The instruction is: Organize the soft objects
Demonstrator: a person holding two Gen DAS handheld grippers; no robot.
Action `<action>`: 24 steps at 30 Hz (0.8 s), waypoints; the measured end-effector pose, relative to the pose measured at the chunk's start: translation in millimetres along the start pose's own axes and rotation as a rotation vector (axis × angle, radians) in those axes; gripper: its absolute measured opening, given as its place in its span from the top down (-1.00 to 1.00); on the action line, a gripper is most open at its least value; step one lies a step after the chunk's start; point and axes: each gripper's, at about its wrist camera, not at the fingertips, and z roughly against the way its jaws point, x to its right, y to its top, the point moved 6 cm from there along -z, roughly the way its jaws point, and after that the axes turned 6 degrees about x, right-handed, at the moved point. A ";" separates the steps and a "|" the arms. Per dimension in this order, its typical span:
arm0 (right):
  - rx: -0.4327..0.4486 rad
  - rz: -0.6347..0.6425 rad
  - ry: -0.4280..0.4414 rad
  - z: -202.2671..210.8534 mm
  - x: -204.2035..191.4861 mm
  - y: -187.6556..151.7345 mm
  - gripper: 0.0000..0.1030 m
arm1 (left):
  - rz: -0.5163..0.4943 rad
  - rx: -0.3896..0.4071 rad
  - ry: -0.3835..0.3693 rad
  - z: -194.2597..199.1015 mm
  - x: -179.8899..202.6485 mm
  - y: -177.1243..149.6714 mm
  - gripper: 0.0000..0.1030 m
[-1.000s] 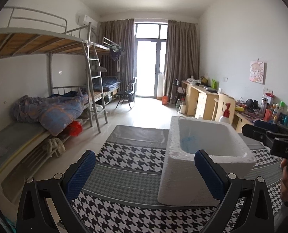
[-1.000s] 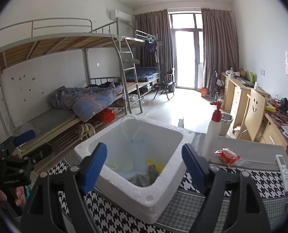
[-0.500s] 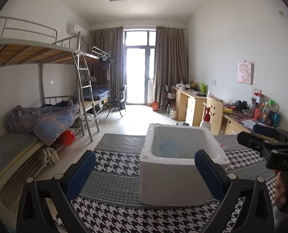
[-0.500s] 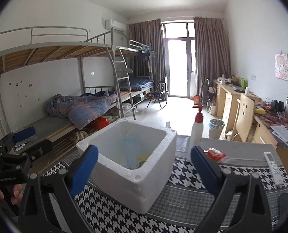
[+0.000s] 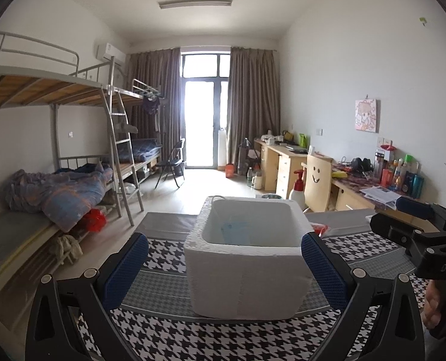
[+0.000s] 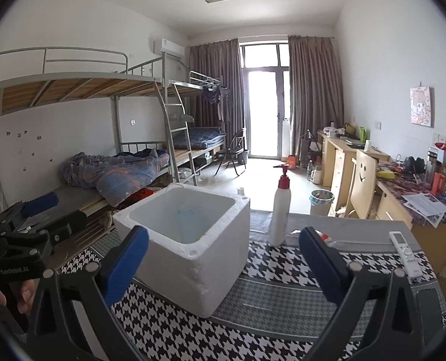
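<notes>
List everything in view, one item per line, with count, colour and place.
foam box: 1, white, on the cloth, open top
cloth: 1, black-white houndstooth with grey bands, covers the table
pump bottle: 1, white with red pump, right of the box
remote: 1, white, cloth's right edge
red packet: 1, behind the box
bunk beds: grey metal, left wall
quilt: 1, blue-orange, lower bunk
desks: wooden, right wall
folding chair: 1, black, near the door
left gripper: blue pads, open
right gripper: blue pads, open, nothing between them
</notes>
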 end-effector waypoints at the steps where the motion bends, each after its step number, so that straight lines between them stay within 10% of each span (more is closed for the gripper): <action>1: 0.003 0.002 -0.005 2.2 1.0 -1.6 -0.97 | 0.001 0.001 -0.003 1.2 1.2 -0.8 -0.98; 24: 0.044 -0.022 -0.111 35.6 25.5 -34.9 -0.97 | -0.001 0.054 -0.053 14.1 28.8 -22.2 -0.98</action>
